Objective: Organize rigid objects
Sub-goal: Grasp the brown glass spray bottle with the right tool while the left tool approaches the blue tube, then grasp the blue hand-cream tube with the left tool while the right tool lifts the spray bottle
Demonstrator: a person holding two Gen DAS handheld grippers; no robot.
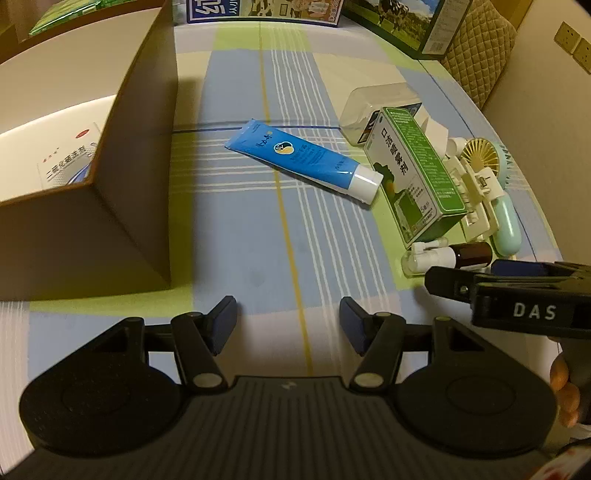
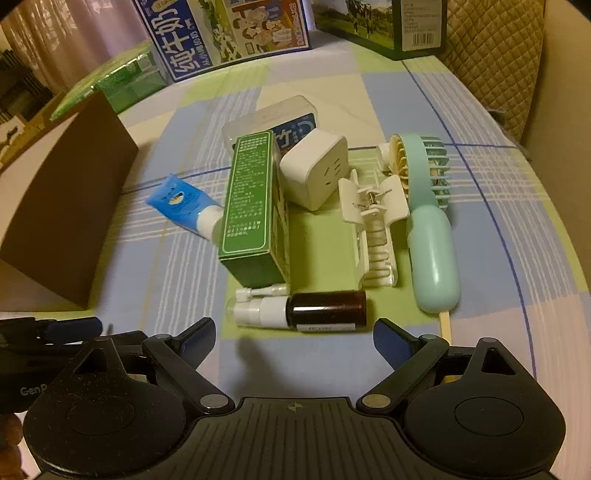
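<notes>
A brown cardboard box (image 1: 122,192) stands at the left, with a white packet inside. On the checked cloth lie a blue tube (image 1: 303,158), a green carton (image 1: 413,173), a clear plastic case (image 1: 373,107), a white hair clip (image 2: 373,229), a white plug adapter (image 2: 314,170), a mint hand fan (image 2: 432,236) and a brown spray bottle (image 2: 306,308). My left gripper (image 1: 288,325) hovers open over bare cloth, near the box. My right gripper (image 2: 293,339) stands wide open just in front of the spray bottle, nothing between its fingers.
Milk cartons (image 2: 221,33) and a dark box (image 2: 388,26) line the far edge, beside a green packet (image 2: 122,85). A quilted cushion (image 2: 495,62) sits at the back right. The table's rounded edge runs along the right.
</notes>
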